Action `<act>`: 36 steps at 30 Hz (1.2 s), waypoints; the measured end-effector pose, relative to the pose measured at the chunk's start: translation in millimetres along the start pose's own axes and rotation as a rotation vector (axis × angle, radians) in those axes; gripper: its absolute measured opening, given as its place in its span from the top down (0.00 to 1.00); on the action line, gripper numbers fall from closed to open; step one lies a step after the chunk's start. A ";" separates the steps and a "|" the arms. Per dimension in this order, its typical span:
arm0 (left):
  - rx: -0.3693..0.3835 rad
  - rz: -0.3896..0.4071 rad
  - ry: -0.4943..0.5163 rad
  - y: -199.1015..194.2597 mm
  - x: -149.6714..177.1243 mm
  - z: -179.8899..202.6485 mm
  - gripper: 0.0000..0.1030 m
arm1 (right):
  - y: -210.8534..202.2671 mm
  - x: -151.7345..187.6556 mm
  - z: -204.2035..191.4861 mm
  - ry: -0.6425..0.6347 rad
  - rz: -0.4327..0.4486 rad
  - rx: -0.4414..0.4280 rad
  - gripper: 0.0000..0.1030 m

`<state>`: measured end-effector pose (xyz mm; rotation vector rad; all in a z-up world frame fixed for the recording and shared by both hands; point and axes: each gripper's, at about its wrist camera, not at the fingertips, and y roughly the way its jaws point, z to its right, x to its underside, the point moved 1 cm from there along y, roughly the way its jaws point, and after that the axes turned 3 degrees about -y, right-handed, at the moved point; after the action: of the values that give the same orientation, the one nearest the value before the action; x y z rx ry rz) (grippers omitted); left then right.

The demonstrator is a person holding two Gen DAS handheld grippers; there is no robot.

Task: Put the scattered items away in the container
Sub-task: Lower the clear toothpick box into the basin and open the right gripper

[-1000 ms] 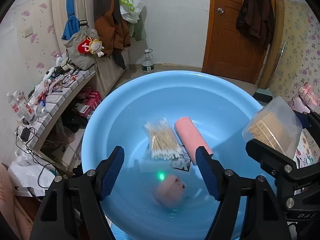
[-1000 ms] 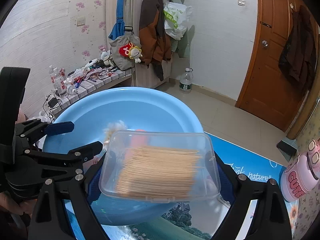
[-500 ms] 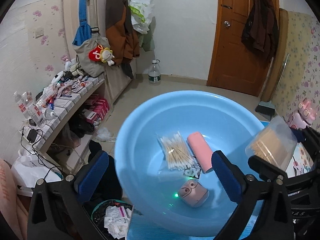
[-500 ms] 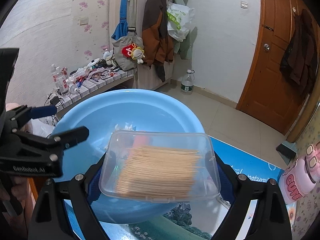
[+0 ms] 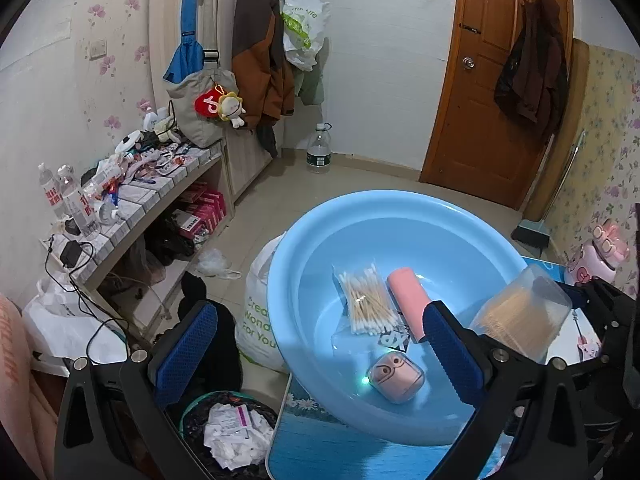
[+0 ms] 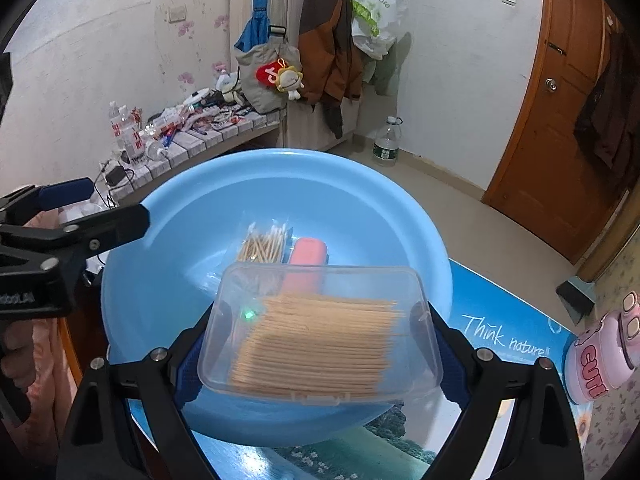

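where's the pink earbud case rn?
In the left wrist view, the pink earbud case lies on the near floor of the blue basin, just below the cotton swab bag and pink tube.

Left gripper [image 5: 320,344] tilted downward, blue-padded jaws spread wide, nothing between them. Right gripper [image 6: 320,344] angled down too, jaws clamped on a clear box [image 6: 320,336] of sticks.

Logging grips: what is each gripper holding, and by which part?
Right gripper: clear toothpick box, clamped by its two short ends. Left gripper: nothing, open.
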<state>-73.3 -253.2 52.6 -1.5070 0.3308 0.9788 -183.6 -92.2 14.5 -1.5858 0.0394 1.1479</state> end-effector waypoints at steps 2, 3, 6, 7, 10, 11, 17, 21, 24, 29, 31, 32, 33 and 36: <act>0.003 0.002 0.002 -0.7 0.1 0.3 0.00 | 2.0 -0.9 -2.1 -0.014 -0.015 0.012 0.10; 0.006 0.001 0.003 -0.6 0.3 0.5 0.00 | 2.6 -0.9 -3.4 -0.025 -0.020 0.022 0.10; 0.015 -0.010 0.002 1.6 2.3 2.1 0.00 | 5.2 -0.7 -7.2 -0.045 -0.034 0.040 0.10; 0.021 -0.017 0.002 3.1 3.0 3.3 0.00 | 6.8 -1.2 -7.7 -0.047 -0.039 0.043 0.10; 0.034 -0.021 0.010 4.3 4.2 8.6 0.00 | 8.8 -0.6 -9.3 -0.057 -0.046 0.060 0.10; 0.038 -0.019 0.014 3.8 4.5 10.5 0.00 | 9.7 -1.3 -10.1 -0.059 -0.048 0.066 0.10; 0.052 -0.023 0.022 4.2 7.6 16.1 0.00 | 10.8 0.5 -10.0 -0.054 -0.058 0.084 0.10; 0.050 -0.031 0.016 4.8 10.4 15.4 0.00 | 11.8 2.3 -10.3 -0.042 -0.052 0.088 0.10; 0.047 -0.027 0.013 3.3 10.6 14.8 0.00 | 11.6 2.9 -10.9 -0.043 -0.046 0.090 0.10; 0.047 -0.025 0.011 2.0 10.4 14.4 0.00 | 7.3 4.0 -8.8 -0.026 -0.029 0.069 0.09; 0.049 -0.027 0.013 1.8 10.6 15.0 0.00 | 4.6 4.4 -7.4 -0.017 -0.020 0.066 0.09; 0.051 -0.027 0.014 1.4 10.7 15.9 0.00 | 3.6 4.3 -6.8 -0.014 -0.016 0.072 0.09; 0.052 -0.026 0.017 0.9 10.7 17.2 0.00 | 2.5 4.2 -6.3 -0.012 -0.013 0.077 0.08; 0.054 -0.025 0.022 -0.9 11.5 20.0 0.00 | -0.1 2.7 -4.4 -0.002 -0.001 0.082 0.04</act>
<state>-73.4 -230.9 47.0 -1.4702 0.3512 0.9269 -179.3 -94.1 12.3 -1.5123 0.0832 1.1335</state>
